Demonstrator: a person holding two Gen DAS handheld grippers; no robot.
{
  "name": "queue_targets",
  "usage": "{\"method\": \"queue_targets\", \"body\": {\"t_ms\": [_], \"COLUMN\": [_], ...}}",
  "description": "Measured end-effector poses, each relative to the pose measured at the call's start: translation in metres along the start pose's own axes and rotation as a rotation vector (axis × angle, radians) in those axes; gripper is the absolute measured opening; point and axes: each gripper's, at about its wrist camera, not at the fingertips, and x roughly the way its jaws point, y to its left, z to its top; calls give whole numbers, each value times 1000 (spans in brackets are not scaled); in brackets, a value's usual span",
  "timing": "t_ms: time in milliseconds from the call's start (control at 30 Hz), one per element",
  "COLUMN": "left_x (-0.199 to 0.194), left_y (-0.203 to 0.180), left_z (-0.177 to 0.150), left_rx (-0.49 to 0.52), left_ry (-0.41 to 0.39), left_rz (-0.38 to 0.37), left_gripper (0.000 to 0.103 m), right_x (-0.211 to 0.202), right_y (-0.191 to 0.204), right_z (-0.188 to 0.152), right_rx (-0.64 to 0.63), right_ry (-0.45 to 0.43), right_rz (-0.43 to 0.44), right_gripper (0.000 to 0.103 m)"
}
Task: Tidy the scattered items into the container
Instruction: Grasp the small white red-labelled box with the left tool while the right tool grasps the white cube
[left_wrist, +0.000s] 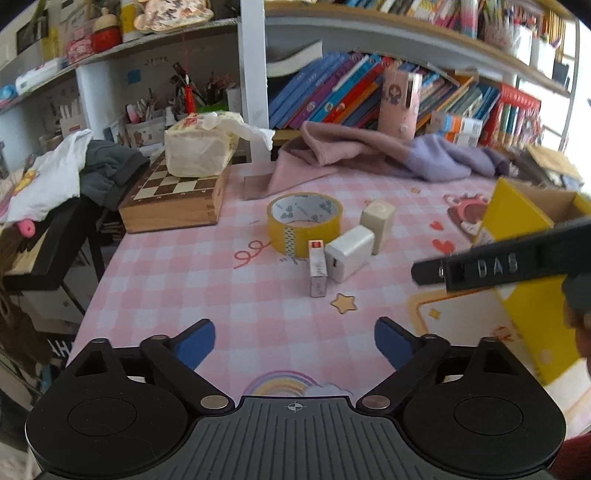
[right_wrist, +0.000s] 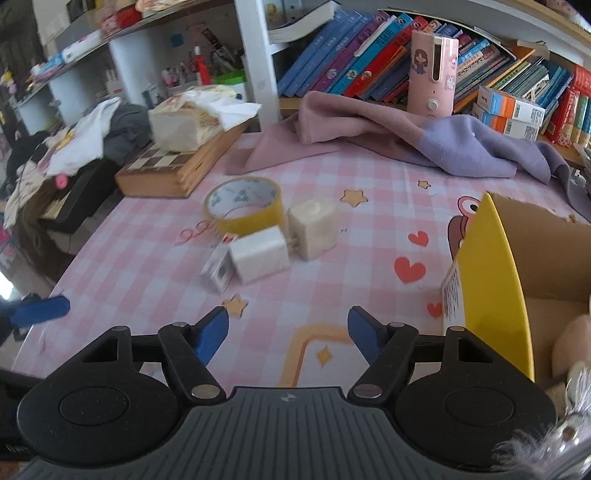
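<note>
A pink-and-white checked tablecloth (left_wrist: 177, 280) printed with stars, hearts and a rainbow covers the table. Near its middle sits a tight cluster: a roll of yellow tape (left_wrist: 304, 223) lying flat, a cream cube-shaped block (left_wrist: 377, 218) to its right, a white charger (left_wrist: 349, 253) in front of both, and a small white-and-red box (left_wrist: 317, 268) touching the charger's left side. At the right edge stands the container, a yellow cardboard box (right_wrist: 491, 280) with its top open — something pale and plush lies inside it.

Farther back a pink and lilac cloth (right_wrist: 369, 129) is heaped along the table's far edge. On the far left a wooden chess box (left_wrist: 173, 199) carries a wrapped cream bundle (left_wrist: 197, 151), with crumpled clothes (left_wrist: 74, 173) beside it. Behind everything, white shelves hold rows of leaning books (right_wrist: 351, 62), a pink appliance (right_wrist: 433, 74) and pots of pens.

The left gripper (left_wrist: 294, 341) hovers over bare cloth with its blue pads wide apart, nothing between them. The right gripper (right_wrist: 288, 334) likewise stands parted and empty, just left of the box.
</note>
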Motion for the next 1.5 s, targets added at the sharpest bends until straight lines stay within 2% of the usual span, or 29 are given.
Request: {"method": "queue_targets", "body": {"t_ms": [67, 233, 500, 633, 700, 867, 1033, 1067, 1100, 1233, 1500], "left_x": [11, 39, 79, 95, 102, 115, 124, 124, 125, 117, 85], "left_y": [0, 1, 6, 4, 2, 1, 0, -1, -1, 1, 4], "left_z": [4, 16, 31, 35, 35, 37, 38, 39, 39, 41, 44], "left_rx": [14, 18, -5, 9, 15, 13, 16, 19, 21, 1, -24], "left_ry": [15, 31, 54, 66, 79, 97, 96, 92, 90, 67, 13], "left_rz": [-2, -32, -84, -107, -115, -120, -119, -120, -123, -137, -157], "left_gripper": [83, 73, 43, 40, 35, 33, 22, 14, 13, 13, 13], "right_x": [10, 32, 72, 84, 90, 104, 111, 111, 110, 100, 70], "right_y": [-3, -5, -4, -3, -4, -6, -11, -11, -11, -11, -9], "right_z": [8, 30, 51, 55, 57, 59, 59, 59, 59, 58, 59], "right_rx": [11, 2, -60, -81, -79, -66, -40, -39, -41, -42, -27], "right_ry": [-1, -19, -29, -50, -59, -42, -20, -21, -23, -49, -97], "right_rz": [-3, -25, -72, -72, -69, -85, -70, -64, -62, -67, -51], "right_gripper": [63, 62, 57, 57, 57, 56, 46, 44, 43, 38, 38]}}
